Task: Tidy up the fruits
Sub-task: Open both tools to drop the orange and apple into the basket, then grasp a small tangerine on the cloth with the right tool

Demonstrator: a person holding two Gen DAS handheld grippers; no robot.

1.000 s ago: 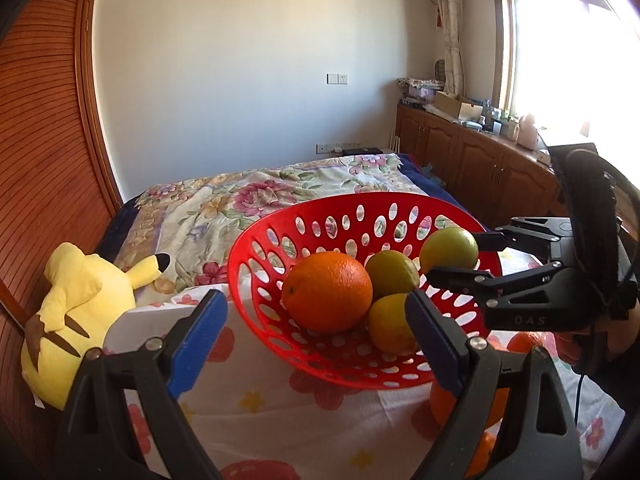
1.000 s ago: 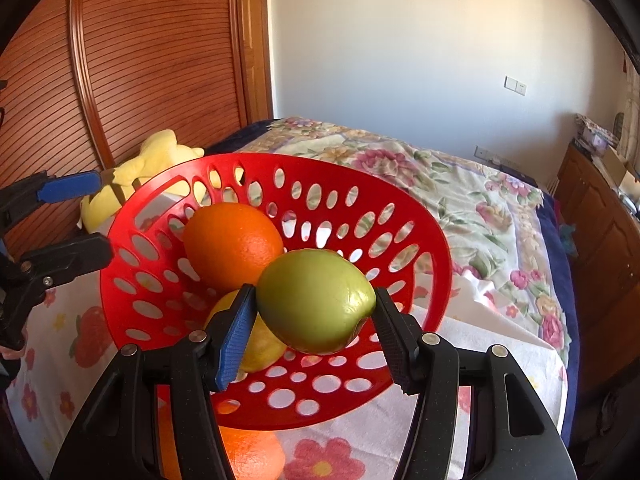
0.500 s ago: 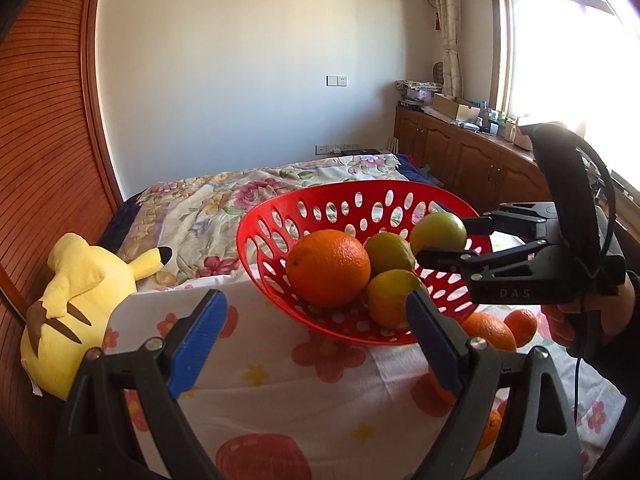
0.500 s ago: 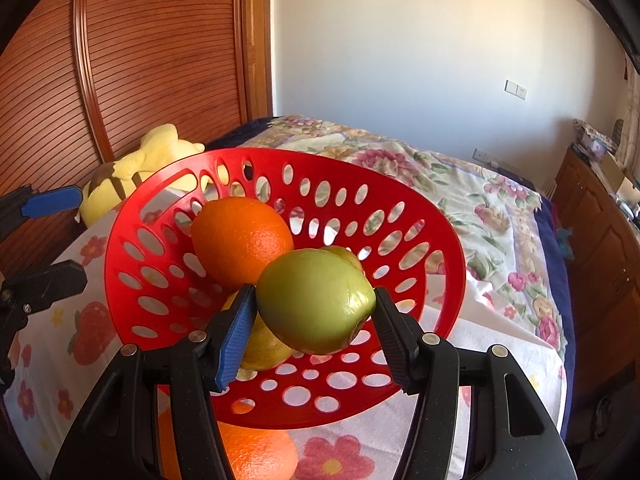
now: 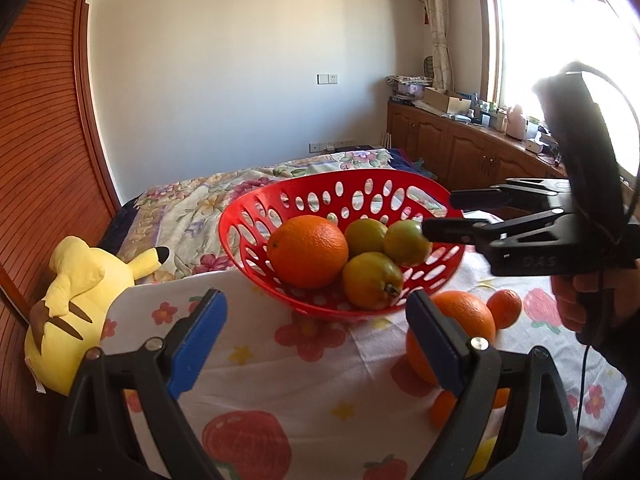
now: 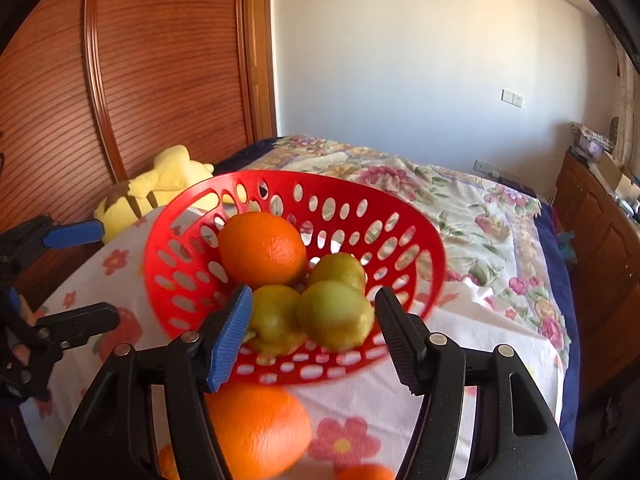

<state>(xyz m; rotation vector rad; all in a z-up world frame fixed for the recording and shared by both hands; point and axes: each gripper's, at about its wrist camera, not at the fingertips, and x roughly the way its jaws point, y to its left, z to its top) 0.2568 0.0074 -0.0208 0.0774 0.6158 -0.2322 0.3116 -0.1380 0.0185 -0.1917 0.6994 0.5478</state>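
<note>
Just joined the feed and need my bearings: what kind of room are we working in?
Most likely a home bedroom. A bed with a floral quilt lies behind the red fruit basket, a yellow plush toy lies beside it, and wooden cabinets run under a curtained window.

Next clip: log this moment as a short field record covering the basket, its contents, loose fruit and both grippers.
container: red perforated basket on flowered cloth
in basket: one large orange; three yellow-green fruits, nearest the right gripper
loose fruit: big orange and small orange on the cloth beside the basket
left gripper: open, empty, short of the basket
right gripper: jaws opening, yellow-green fruit between them, pads apart from it
other: yellow plush toy at the bed's edge
</note>
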